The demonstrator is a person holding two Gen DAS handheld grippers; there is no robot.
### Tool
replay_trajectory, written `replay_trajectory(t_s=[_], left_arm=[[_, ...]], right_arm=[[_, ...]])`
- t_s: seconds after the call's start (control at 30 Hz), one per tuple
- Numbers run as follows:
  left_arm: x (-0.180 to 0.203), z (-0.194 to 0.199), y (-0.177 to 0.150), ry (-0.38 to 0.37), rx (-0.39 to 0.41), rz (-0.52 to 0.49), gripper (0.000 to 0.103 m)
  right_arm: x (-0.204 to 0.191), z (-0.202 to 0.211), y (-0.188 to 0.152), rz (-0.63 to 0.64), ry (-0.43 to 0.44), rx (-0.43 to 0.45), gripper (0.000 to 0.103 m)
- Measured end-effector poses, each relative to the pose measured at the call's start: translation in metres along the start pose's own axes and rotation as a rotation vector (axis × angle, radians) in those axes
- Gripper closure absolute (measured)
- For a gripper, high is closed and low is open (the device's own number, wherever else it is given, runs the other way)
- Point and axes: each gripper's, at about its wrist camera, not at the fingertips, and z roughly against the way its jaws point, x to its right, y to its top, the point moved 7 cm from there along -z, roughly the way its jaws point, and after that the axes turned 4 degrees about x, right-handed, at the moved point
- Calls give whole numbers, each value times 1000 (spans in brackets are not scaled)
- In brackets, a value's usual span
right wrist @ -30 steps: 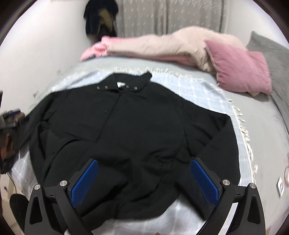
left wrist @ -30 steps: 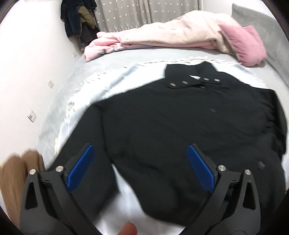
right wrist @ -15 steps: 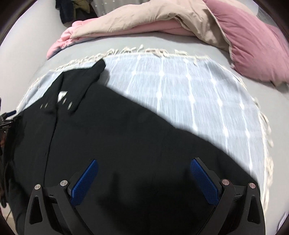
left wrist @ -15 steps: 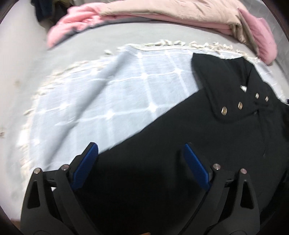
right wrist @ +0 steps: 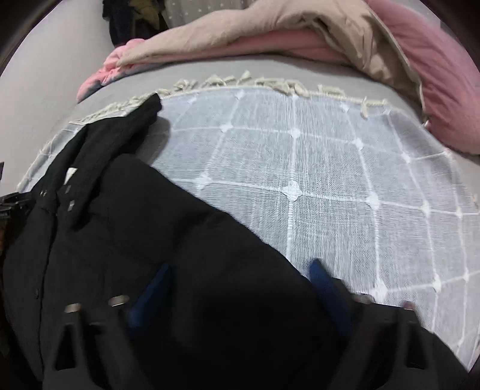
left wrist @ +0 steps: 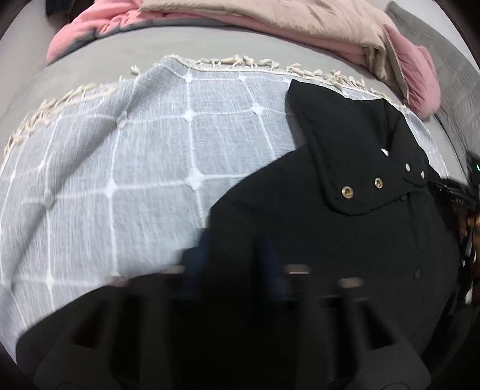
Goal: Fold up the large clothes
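Left claw (left wrist: 237, 261): smeared by motion blur at 6 o'clock of its own view, blue pads (left wrist: 201, 255) standing close together with only a narrow gap, dark cloth behind them. Cannot tell whether any fabric is pinched there. Right claw (right wrist: 238, 285): also blurred, at 6 o'clock of its view, blue pads (right wrist: 153, 288) set wide apart, black cloth filling the space between, nothing clamped.

Black jacket (left wrist: 345, 255) spread flat on the bed (left wrist: 180, 45), matte and slightly pebbled in weave, thick at the edges. From the left view, filling 3 to 6 o'clock; broad stand-up collar (left wrist: 339, 135) reaching toward 1 o'clock, squared at its tip, with a rounded flap carrying two round brass snaps (left wrist: 348, 191) and two smaller pale ones beyond. From the right view, same jacket (right wrist: 150, 225) lying from 9 to 6 o'clock, collar point toward 11 o'clock, shoulder edge running diagonally down to the right pad.

Under the jacket, a thin pale grey throw (left wrist: 135, 180), loose gauzy weave crossed by a white raised grid with small tufts at the crossings, cream tassel fringe along the far edge; seen again at 3 o'clock in the right view (right wrist: 330, 180). Beyond the fringe, smooth grey sheet. At 12 o'clock, a puffy beige duvet (left wrist: 270, 15) over pink bedding; at 2 o'clock, a soft pink pillow (left wrist: 417, 75).
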Motion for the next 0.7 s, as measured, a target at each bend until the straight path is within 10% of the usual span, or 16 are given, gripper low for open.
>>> replay_trajectory(t_s=[0.03,0.23,0.53,0.7], left_arm=[[6,2,-1,27,5,1,90],[55,28,3,113,148,-88,94],[79,71,84,167,544,-22,90],[58,7,87,312,320,29,60]], right_arm=[[-2,4,-2,-20,24,0,90],[-20,49,-12,49,-135,136,94],[7,115,70,111,-576,425,94],[33,57,73,28,-534,192,73]])
